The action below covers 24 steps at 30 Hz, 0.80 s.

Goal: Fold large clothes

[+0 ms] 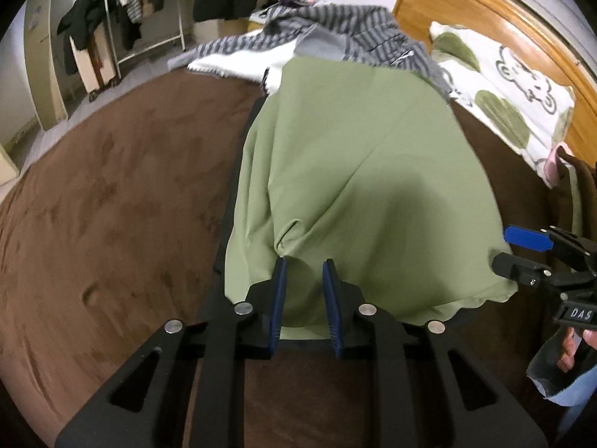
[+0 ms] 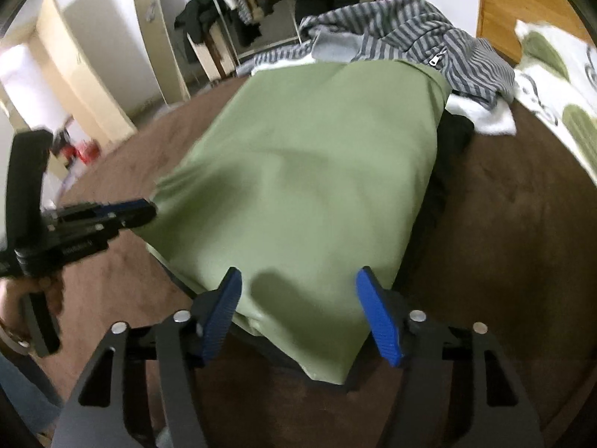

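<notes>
A large green garment (image 1: 358,171) lies folded lengthwise on the brown bed cover, also in the right wrist view (image 2: 317,171). A dark layer shows under its edges. My left gripper (image 1: 304,265) is at its near left edge, jaws a small gap apart with a pinch of green cloth puckered at the tips; in the right wrist view it (image 2: 147,209) touches the cloth's left corner. My right gripper (image 2: 298,280) is wide open over the near hem, holding nothing; it also shows at the right of the left wrist view (image 1: 522,246).
A striped grey jacket (image 2: 421,33) and white cloth (image 2: 481,115) lie at the far end of the garment. A patterned pillow (image 1: 500,89) rests by the wooden headboard (image 1: 466,3). A clothes rack (image 1: 123,11) stands beyond the brown bed cover (image 1: 112,205).
</notes>
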Available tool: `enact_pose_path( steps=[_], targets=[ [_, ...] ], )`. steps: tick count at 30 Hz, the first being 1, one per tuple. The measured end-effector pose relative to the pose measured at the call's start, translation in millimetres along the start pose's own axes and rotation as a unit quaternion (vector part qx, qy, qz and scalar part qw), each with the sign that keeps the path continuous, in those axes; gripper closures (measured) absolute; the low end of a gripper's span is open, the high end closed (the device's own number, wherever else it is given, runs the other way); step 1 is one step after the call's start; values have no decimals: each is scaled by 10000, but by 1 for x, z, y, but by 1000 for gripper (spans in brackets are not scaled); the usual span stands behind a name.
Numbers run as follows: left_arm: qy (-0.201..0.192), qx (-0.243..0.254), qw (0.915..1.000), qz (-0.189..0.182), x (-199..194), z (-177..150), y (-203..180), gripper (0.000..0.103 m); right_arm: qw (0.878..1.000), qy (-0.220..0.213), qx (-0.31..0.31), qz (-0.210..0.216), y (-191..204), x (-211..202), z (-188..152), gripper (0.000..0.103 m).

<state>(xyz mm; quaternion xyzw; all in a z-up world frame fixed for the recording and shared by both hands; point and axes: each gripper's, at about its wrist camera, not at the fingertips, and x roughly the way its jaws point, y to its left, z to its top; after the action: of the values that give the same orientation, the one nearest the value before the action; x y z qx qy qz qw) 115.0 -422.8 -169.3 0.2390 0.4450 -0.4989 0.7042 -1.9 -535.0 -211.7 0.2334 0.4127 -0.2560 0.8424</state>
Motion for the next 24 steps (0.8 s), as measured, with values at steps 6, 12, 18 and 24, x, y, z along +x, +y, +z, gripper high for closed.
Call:
enact_pose_path(
  steps=[6,12,18,24],
  targets=[
    [95,-236,9997,-45,30,-20,15,89,9999,103,59,-38,-5,23,-18,40],
    [120,-385,9989,-239,45,-24,28,93,9999,115,6,-67,-5,30,-20,40],
    [145,-375,9985,-361,47,-24,30,93,9998,170,41,9,-8,34,-19,40],
    [85,-636,9960,-618,44,-23,36,94,9998,211,33,-25,-5,29,-17,40]
  ],
)
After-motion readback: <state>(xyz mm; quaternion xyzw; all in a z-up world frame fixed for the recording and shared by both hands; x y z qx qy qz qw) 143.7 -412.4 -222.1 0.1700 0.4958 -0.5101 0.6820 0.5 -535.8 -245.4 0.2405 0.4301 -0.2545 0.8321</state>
